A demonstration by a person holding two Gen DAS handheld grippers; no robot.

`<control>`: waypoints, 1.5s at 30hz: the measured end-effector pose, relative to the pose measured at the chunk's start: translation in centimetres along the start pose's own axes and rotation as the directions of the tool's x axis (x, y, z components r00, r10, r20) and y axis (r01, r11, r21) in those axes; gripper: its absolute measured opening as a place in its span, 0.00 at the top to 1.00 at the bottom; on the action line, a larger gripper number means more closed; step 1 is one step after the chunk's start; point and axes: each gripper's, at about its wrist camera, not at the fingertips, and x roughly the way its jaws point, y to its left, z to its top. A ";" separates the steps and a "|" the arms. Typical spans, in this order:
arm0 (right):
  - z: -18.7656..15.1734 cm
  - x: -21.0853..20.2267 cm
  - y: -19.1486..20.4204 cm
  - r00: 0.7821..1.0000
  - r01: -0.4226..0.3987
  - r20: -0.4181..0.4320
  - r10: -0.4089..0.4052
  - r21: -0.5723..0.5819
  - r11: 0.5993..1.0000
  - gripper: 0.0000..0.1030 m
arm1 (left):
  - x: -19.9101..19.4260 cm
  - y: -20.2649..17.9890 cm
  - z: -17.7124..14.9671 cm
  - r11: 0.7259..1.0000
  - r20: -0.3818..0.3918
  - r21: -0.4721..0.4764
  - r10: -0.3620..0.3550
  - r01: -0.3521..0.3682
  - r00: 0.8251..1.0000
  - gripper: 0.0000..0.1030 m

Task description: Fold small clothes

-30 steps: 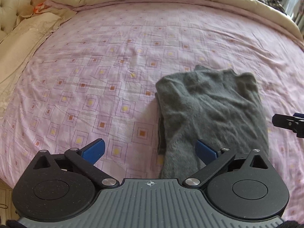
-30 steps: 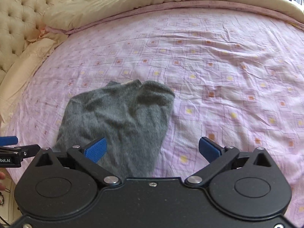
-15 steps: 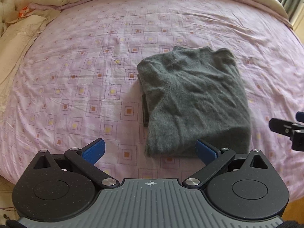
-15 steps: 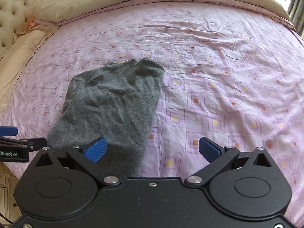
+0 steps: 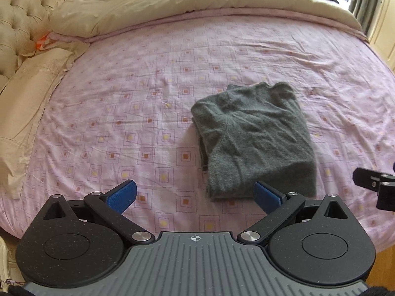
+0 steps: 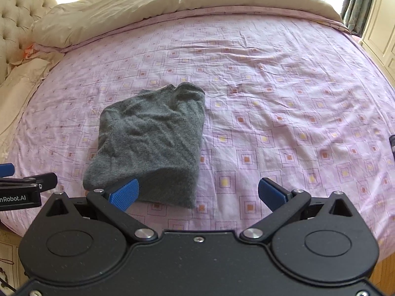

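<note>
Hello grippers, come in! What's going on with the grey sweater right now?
Left gripper open, empty. Right gripper open, empty. Grey sweater folded, lying on the pink bed sheet. Nothing in the way.

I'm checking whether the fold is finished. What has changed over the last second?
Both grippers, left and right, drew back from the grey sweater, which now sits farther ahead in both views. Nothing was grasped or released. The sweater stays folded on the pink sheet; both grippers stay open.
</note>
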 end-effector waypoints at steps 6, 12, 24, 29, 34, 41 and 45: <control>-1.0 -1.8 1.2 1.000 0.015 0.020 -0.015 0.017 1.000 0.00 | -1.3 1.2 -0.7 0.998 0.002 -0.022 -0.050 0.050 0.999 0.01; -1.6 -3.4 1.9 0.999 0.027 0.046 -0.029 0.036 0.999 0.00 | -2.0 2.2 -1.7 0.997 -0.011 -0.037 -0.072 0.072 0.997 0.01; -2.0 -4.4 2.7 0.997 0.051 0.059 -0.054 0.049 0.997 0.00 | -1.9 3.4 -2.4 0.994 -0.029 -0.068 -0.087 0.085 0.996 0.01; -2.1 -4.4 2.9 0.997 0.046 0.055 -0.048 0.047 0.998 0.00 | -1.6 3.8 -2.5 0.993 -0.043 -0.079 -0.095 0.092 0.995 0.01; -2.0 -4.3 3.2 0.997 0.048 0.051 -0.050 0.052 0.998 0.00 | -1.5 3.8 -2.5 0.992 -0.048 -0.081 -0.099 0.095 0.994 0.01; -1.8 -4.2 3.3 0.998 0.047 0.040 -0.049 0.050 0.998 0.00 | -1.3 3.7 -2.5 0.991 -0.060 -0.085 -0.105 0.100 0.993 0.01; -1.6 -4.0 3.2 0.998 0.046 0.031 -0.047 0.044 0.998 0.00 | -1.3 3.7 -2.4 0.991 -0.062 -0.084 -0.106 0.101 0.992 0.01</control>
